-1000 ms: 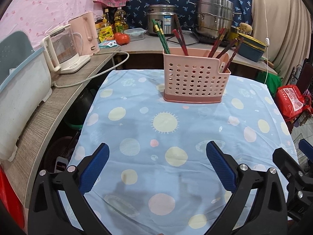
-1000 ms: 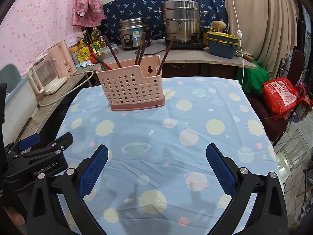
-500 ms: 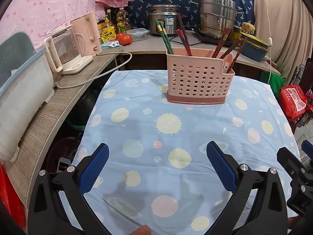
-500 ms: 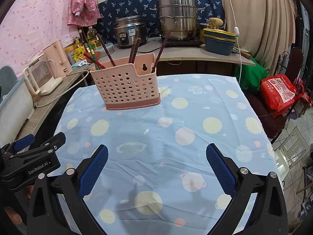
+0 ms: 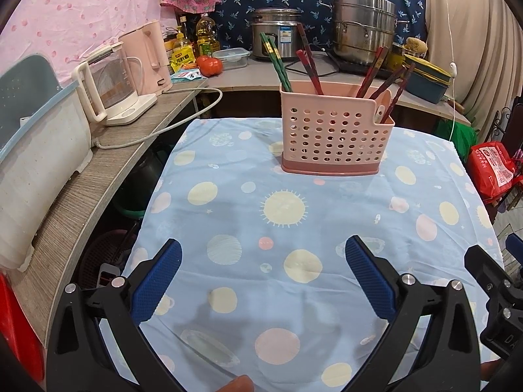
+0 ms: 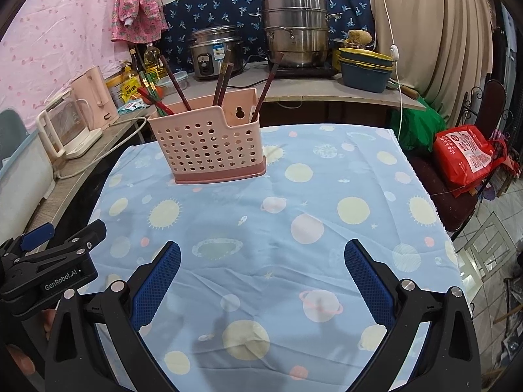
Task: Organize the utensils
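Pink perforated plastic: the utensil holder (image 5: 336, 137) stands upright at the far end of the table, on the blue tablecloth (image 5: 294, 228) printed with suns and planets. Chopsticks (image 5: 309, 62) lean out of it: a green pair (image 5: 276, 62) at its left end, red-and-dark ones in the middle and at the right. From my right wrist view I see the same holder (image 6: 207, 145) with a keyhole hanging slot in its taller back wall.

Left gripper (image 5: 263, 277): jaws wide apart, blue pads over bare cloth, holding nothing. Right gripper (image 6: 261, 279): jaws likewise wide apart, nothing between them. Both hover over the near part of the table, well apart from the holder.

Readable writing: "GenRobot.AI" in white on the black body of the left gripper, seen at the left edge of the right wrist view. The red bag (image 6: 467, 156) on the chair to the right carries white print and a QR-like block, too small for me to read. The rice cooker (image 6: 215, 52) has a blue-and-white label, illegible. A yellow packet (image 5: 181, 60) near the oil bottle (image 5: 205, 34) bears characters I cannot make out.

Side counter: pink kettle (image 5: 150, 57) and glass kettle (image 5: 108, 88) on a white base, with a tomato (image 5: 210, 65) beyond them. A steel steamer pot (image 5: 362, 39) sits on the back counter.
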The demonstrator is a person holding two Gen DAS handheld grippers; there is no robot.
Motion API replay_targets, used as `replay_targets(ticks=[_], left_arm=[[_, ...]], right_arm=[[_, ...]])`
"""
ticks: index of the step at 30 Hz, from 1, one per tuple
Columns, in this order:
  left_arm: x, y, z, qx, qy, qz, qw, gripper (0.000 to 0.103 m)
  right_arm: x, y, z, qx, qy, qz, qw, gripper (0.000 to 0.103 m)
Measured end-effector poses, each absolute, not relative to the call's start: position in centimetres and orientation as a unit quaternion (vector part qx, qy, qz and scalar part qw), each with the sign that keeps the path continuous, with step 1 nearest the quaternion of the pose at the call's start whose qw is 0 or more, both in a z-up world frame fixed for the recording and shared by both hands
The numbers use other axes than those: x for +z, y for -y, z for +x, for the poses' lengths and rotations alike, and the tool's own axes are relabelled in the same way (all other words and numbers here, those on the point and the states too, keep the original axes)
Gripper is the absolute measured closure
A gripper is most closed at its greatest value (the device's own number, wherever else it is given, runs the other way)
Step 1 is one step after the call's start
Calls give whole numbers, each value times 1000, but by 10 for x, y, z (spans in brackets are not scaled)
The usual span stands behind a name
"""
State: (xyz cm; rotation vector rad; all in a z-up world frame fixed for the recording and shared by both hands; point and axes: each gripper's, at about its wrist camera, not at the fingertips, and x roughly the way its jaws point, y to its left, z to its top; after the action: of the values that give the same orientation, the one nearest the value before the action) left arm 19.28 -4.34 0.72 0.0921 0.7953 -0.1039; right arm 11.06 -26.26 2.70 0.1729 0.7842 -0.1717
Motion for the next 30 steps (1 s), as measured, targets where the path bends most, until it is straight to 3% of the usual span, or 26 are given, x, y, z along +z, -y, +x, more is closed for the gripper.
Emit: replay_targets(ticks=[30], left_arm=[[16, 46, 192, -42, -377, 48, 924, 7]], right_arm=[[33, 261, 113, -84, -372, 80, 921, 6]])
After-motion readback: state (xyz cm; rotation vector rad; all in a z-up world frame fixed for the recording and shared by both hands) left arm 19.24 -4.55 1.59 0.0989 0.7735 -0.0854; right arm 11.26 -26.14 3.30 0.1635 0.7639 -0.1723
